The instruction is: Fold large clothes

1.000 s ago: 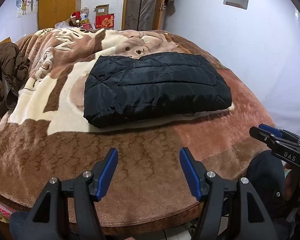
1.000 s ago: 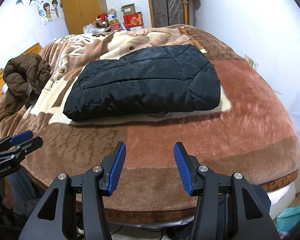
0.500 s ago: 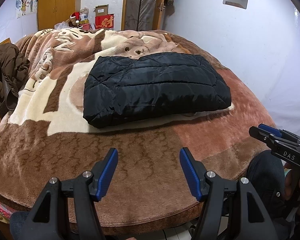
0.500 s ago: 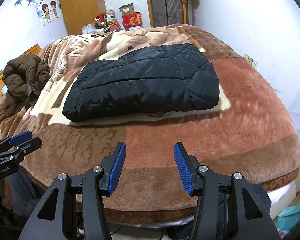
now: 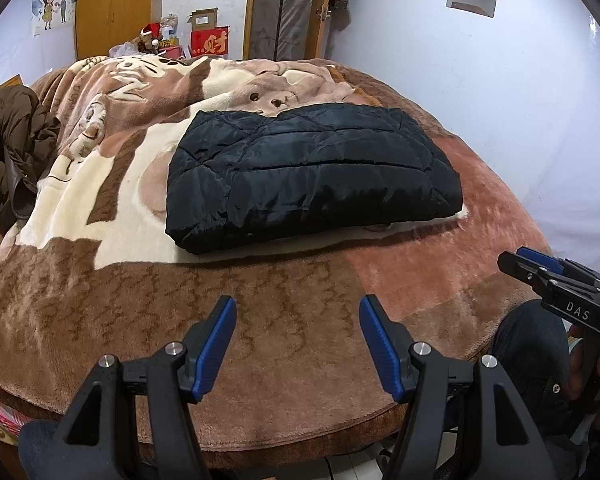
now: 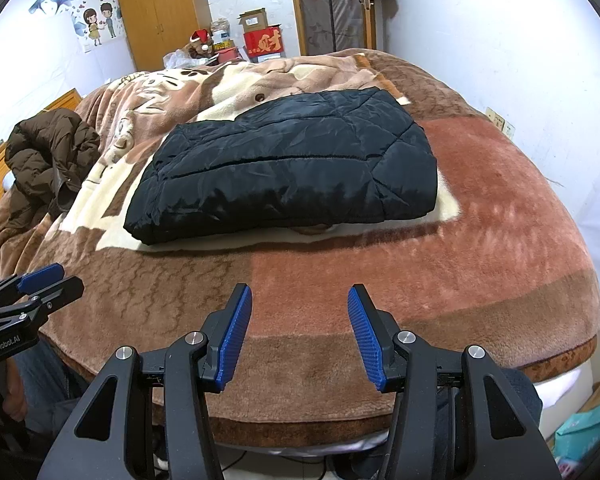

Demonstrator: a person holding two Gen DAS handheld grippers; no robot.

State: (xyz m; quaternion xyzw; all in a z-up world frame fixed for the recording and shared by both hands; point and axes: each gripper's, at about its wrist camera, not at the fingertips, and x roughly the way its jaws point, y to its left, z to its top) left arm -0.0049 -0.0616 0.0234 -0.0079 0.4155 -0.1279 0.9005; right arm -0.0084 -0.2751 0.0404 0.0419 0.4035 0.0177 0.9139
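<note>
- Lying folded into a compact rectangle mid-bed: black quilted jacket (image 5: 312, 172), apparently done.
- Heaped unfolded at bed's left edge: brown coat (image 6: 48, 160), seemingly next.
- Left gripper (image 5: 298, 344), right gripper (image 6: 300, 336): fingers spread, empty.

Even, bright indoor light; both views sharp. Soft sheen on the black jacket (image 5: 312, 172) beyond the fingers (image 5: 216, 344). Strong fisheye bending and dark corners at the edges.
</note>
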